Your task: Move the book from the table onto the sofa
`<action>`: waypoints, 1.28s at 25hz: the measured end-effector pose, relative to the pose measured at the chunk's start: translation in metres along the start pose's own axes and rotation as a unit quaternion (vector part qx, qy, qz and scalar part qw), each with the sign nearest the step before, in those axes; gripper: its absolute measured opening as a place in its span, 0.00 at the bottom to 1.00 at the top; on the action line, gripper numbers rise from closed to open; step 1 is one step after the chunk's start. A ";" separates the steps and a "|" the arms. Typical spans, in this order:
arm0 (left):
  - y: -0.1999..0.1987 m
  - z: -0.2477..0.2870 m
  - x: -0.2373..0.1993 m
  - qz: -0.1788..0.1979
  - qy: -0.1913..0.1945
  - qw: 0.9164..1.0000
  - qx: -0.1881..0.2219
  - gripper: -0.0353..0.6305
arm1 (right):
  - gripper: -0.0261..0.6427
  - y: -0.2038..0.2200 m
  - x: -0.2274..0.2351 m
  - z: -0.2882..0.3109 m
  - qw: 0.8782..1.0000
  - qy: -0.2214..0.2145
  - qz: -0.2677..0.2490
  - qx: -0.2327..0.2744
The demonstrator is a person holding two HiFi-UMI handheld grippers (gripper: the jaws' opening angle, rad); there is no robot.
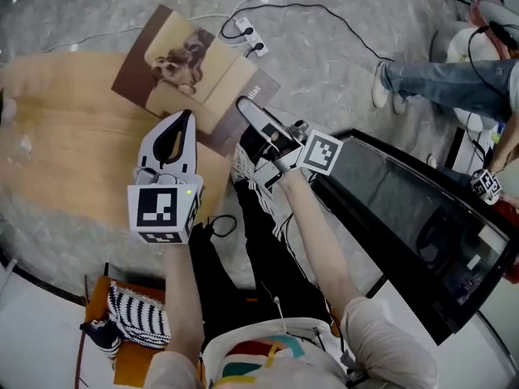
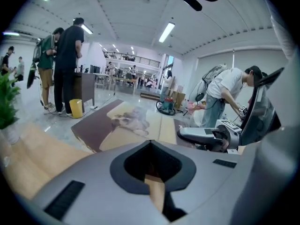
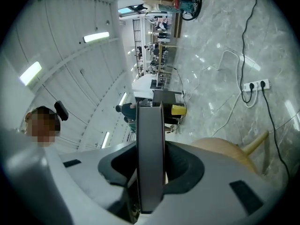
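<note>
Left gripper (image 1: 183,120): jaws pinched on book (image 1: 190,63), near edge
Right gripper (image 1: 246,108): jaws clamped on book's side edge
Book: over table (image 1: 57,136) rim

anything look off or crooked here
Only the book: it sits askew, angled across the edge of the wooden table and partly out over the floor, pinched at one edge by the right gripper. Nothing looks spilled or damaged.

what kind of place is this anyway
Probably a big open lab or workshop hall, not a home: long strip ceiling lights, a white power strip with cables on the grey marble-look floor, and several standing people in the background.
</note>
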State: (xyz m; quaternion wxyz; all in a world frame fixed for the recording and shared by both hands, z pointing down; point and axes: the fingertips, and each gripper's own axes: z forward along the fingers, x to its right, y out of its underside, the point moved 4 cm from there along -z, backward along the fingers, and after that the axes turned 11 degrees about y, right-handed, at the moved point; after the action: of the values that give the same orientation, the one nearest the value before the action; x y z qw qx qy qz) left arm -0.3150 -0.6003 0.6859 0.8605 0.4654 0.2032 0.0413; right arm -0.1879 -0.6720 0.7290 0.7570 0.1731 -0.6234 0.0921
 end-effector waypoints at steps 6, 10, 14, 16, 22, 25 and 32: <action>-0.084 -0.098 0.005 -0.020 -0.033 0.996 0.076 0.06 | 0.27 -0.003 -0.129 0.000 0.998 -0.034 -0.043 0.014; -0.142 -0.174 0.019 0.007 -0.073 0.989 0.126 0.06 | 0.27 0.004 -0.226 -0.005 0.994 -0.078 -0.074 0.031; -0.180 -0.258 0.018 0.019 -0.115 0.975 0.187 0.06 | 0.27 0.027 -0.313 -0.005 0.984 -0.127 -0.107 0.063; -0.186 -0.298 0.024 0.011 -0.136 0.968 0.210 0.06 | 0.27 0.043 -0.344 -0.014 0.981 -0.135 -0.120 0.071; -0.213 -0.369 0.045 0.067 -0.180 0.950 0.245 0.06 | 0.27 0.073 -0.406 -0.029 0.976 -0.170 -0.132 0.043; -0.194 -0.411 0.043 0.069 -0.216 0.938 0.261 0.06 | 0.27 0.110 -0.415 -0.034 0.975 -0.186 -0.124 0.021; -0.157 -0.457 0.032 0.036 -0.276 0.919 0.278 0.06 | 0.27 0.145 -0.410 -0.032 0.972 -0.201 -0.118 -0.018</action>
State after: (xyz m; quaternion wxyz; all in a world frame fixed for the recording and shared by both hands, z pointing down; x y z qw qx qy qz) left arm -0.4817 -0.3223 0.3268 0.7166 0.6855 -0.0564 -0.1156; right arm -0.2952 -0.4944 0.3450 0.6244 0.2468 -0.7396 -0.0458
